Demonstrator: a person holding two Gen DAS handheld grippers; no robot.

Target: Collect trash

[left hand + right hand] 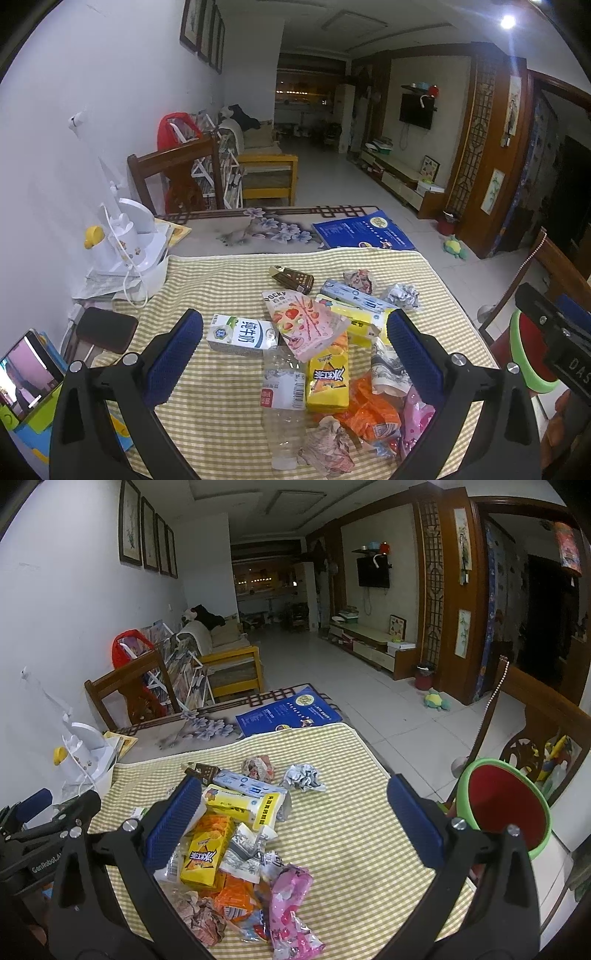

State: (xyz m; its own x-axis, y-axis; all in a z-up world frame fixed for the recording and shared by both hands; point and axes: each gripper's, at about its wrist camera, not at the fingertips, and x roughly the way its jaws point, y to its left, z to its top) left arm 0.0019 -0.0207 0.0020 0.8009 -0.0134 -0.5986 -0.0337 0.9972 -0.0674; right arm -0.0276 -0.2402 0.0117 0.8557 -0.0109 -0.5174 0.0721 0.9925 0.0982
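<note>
A heap of trash lies on the yellow checked cloth [229, 273]: a white milk carton [242, 336], a pink Pocky pack [303, 325], a yellow drink box [327, 380], a clear plastic bottle [282, 398], an orange wrapper [369, 413] and crumpled paper [327, 446]. My left gripper [295, 354] hangs open above the heap, holding nothing. My right gripper [291, 823] is open too, over the cloth to the right of the yellow drink box [201, 860] and pink wrapper [290, 897]. A red bin with a green rim [506, 805] stands off the table's right edge.
A white appliance with a yellow knob [125, 243] and a phone on a stand [29, 373] sit at the table's left. A blue booklet [364, 230] lies beyond the cloth. Wooden chairs [173, 173] stand behind and at the right [535, 716]. Tiled floor stretches beyond.
</note>
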